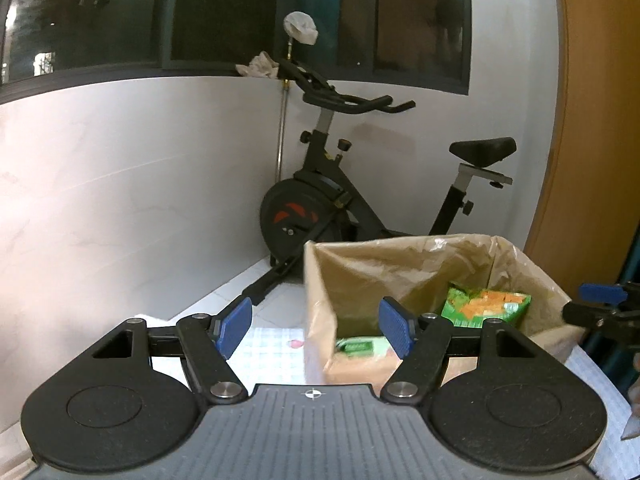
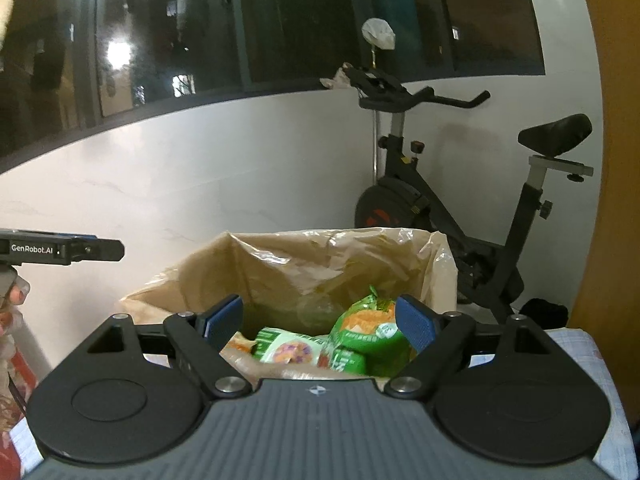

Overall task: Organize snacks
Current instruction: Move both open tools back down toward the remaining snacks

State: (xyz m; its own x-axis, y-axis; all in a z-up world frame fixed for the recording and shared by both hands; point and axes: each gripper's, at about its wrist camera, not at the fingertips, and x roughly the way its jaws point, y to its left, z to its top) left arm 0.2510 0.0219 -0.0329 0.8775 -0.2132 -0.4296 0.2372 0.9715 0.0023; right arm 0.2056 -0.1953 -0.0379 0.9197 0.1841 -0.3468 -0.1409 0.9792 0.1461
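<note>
Snack packets (image 2: pixel 352 340), green and orange, lie inside the lined box (image 2: pixel 280 268); both grippers (image 1: pixel 316 328) (image 2: pixel 320 322) gape, holding nothing.

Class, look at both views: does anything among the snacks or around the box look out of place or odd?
The snack packets lie jumbled and tilted inside the lined box, not stacked. Behind it, a rag is draped over the exercise bike handlebars. No spill or damage shows.

Dim indoor light, lamp glare reflected in the dark window (image 2: pixel 168 40), fisheye-bent edges, slight blur.
</note>
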